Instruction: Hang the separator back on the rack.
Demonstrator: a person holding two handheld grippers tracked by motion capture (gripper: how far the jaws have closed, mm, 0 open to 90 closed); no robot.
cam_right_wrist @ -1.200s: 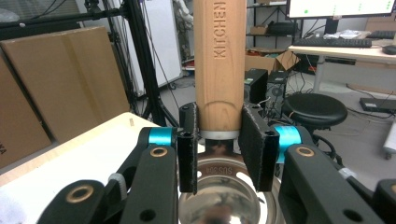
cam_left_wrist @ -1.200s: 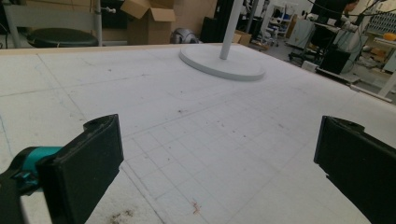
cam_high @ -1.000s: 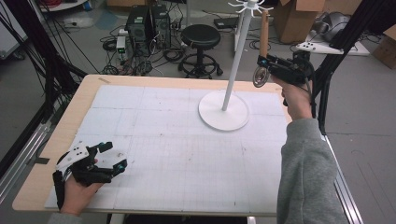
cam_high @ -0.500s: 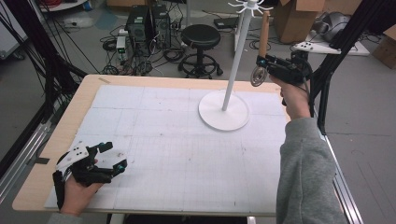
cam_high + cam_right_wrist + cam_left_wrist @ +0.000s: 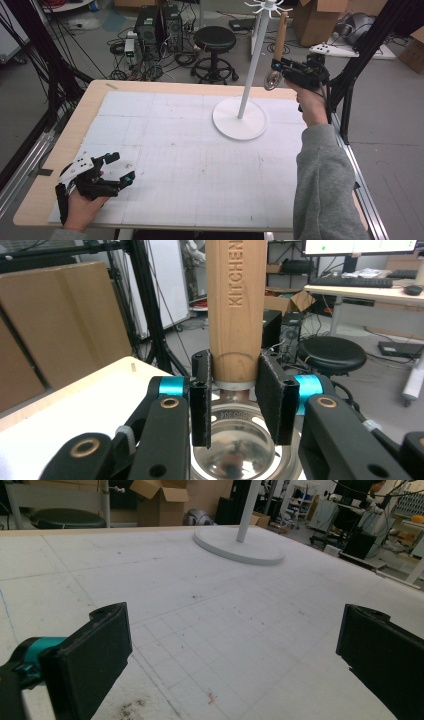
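A utensil with a wooden handle (image 5: pixel 281 31) and a shiny metal bowl (image 5: pixel 271 80) hangs upright at the far right, above the table. My right gripper (image 5: pixel 283 67) is shut on the lower end of the handle (image 5: pixel 235 300), with the metal bowl (image 5: pixel 240 445) just under the jaws. A white stand has a round base (image 5: pixel 239 119), a thin pole (image 5: pixel 252 60) and a crown of hooks (image 5: pixel 268 6); the handle's top is close to the right of the hooks. My left gripper (image 5: pixel 120 167) rests open on the table's front left, its jaws (image 5: pixel 235 640) wide apart with nothing between them.
The white gridded mat (image 5: pixel 190 150) covers the wooden table (image 5: pixel 95 100). The stand's base (image 5: pixel 239 547) lies ahead of the left gripper. Behind the table are a black stool (image 5: pixel 215 40), computer cases (image 5: pixel 157 25), cables and cardboard boxes (image 5: pixel 312 20).
The right gripper with the utensil has edged a little left, closer to the stand's pole. The left gripper has stayed put.
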